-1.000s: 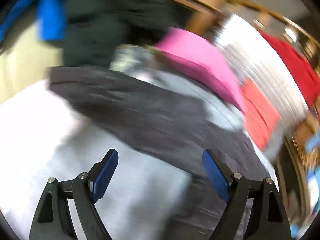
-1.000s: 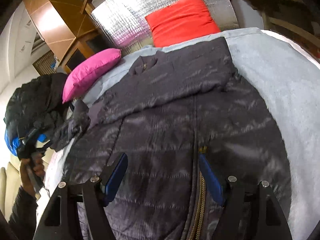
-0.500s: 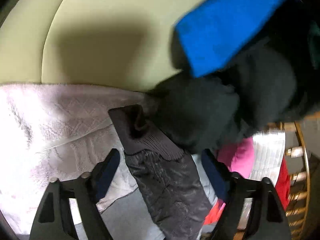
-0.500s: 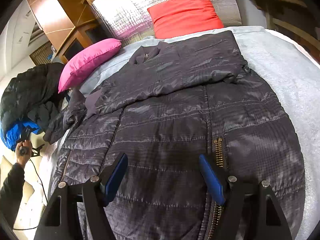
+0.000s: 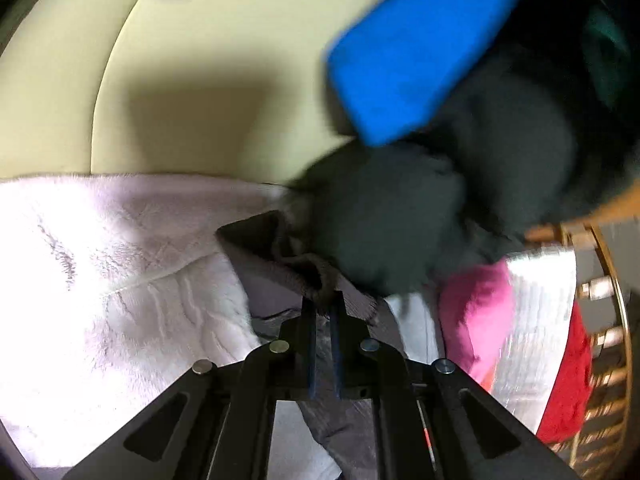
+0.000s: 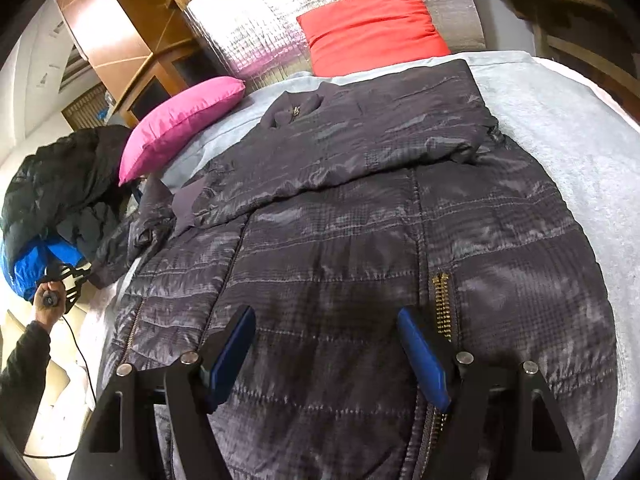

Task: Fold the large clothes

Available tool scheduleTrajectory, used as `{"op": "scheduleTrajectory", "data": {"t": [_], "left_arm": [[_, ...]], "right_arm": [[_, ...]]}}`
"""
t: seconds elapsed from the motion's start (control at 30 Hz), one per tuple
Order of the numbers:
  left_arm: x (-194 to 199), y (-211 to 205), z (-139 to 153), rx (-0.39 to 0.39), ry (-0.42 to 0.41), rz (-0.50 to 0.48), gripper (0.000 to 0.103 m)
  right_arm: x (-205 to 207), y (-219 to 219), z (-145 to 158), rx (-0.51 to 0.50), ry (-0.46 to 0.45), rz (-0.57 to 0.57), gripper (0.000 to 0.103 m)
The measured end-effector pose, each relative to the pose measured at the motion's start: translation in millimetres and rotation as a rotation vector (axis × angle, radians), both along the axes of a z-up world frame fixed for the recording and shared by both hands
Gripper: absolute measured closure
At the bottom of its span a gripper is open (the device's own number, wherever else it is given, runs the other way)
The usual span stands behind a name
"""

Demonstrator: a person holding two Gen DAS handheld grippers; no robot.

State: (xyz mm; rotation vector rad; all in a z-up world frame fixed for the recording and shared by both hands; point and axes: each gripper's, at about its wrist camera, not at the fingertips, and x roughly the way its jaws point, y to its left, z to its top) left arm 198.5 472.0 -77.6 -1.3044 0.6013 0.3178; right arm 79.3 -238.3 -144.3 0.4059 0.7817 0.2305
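A dark grey quilted jacket [image 6: 360, 240] lies spread on the bed, one sleeve folded across its chest, brass zipper [image 6: 440, 300] down the front. My right gripper [image 6: 326, 344] is open and empty just above the jacket's lower front. My left gripper [image 5: 323, 308] is shut on the ribbed cuff [image 5: 316, 280] of the jacket's other sleeve at the bed's left edge. In the right wrist view that gripper [image 6: 76, 276] shows far left, held in a hand.
A black and blue puffer jacket [image 6: 52, 208] is piled at the left, also in the left wrist view [image 5: 440, 160]. A pink pillow [image 6: 180, 120], a red pillow [image 6: 372, 28] and a silver panel [image 6: 260, 32] stand at the head. A white blanket [image 5: 100, 280] covers the bed.
My left gripper swung to the sleeve's cuff, then closed on it. My right gripper moved slightly lower over the jacket and stayed open.
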Motion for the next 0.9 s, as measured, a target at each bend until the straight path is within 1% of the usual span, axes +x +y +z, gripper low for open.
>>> {"op": "scheduleTrajectory", "data": {"t": [0.13,0.23,0.3,0.33,0.43,0.5,0.57,0.6,0.63,0.77,0.87,0.9], "left_arm": [[-4,-23,36,0.078,-0.043,-0.054,0.097],[-11,-50,72,0.166,-0.078,-0.115,0.098],[-12,-81,97,0.226,-0.112,-0.175,0.098],[-13,-92,104,0.245,-0.125,-0.195,0.098],[-13,-151,138,0.318,-0.179,-0.29,0.098],[-9,-194,154,0.347,-0.213,-0.356,0.098],[-2,-232,165,0.356,-0.236,-0.418,0.098],[3,-263,171,0.364,-0.252,-0.463,0.098],[3,-281,176,0.367,-0.261,-0.492,0.098],[21,-383,190,0.39,-0.304,-0.66,0.098],[34,-454,194,0.377,-0.308,-0.764,0.098],[39,-481,195,0.385,-0.321,-0.812,0.097]], "right_arm": [[-6,-6,1,0.026,-0.014,-0.006,0.026],[-11,-11,3,0.048,-0.028,-0.014,0.026],[-15,-14,5,0.069,-0.041,-0.021,0.026],[-17,-16,6,0.078,-0.048,-0.023,0.026],[-22,-21,8,0.111,-0.071,-0.032,0.026],[-26,-25,12,0.133,-0.093,-0.037,0.026],[-30,-29,16,0.158,-0.118,-0.038,0.026],[-31,-30,17,0.164,-0.126,-0.039,0.026],[-32,-33,19,0.177,-0.142,-0.041,0.026],[-35,-45,23,0.233,-0.18,-0.055,0.026],[-39,-54,20,0.267,-0.19,-0.069,0.026],[-40,-57,19,0.278,-0.194,-0.074,0.026]]}}
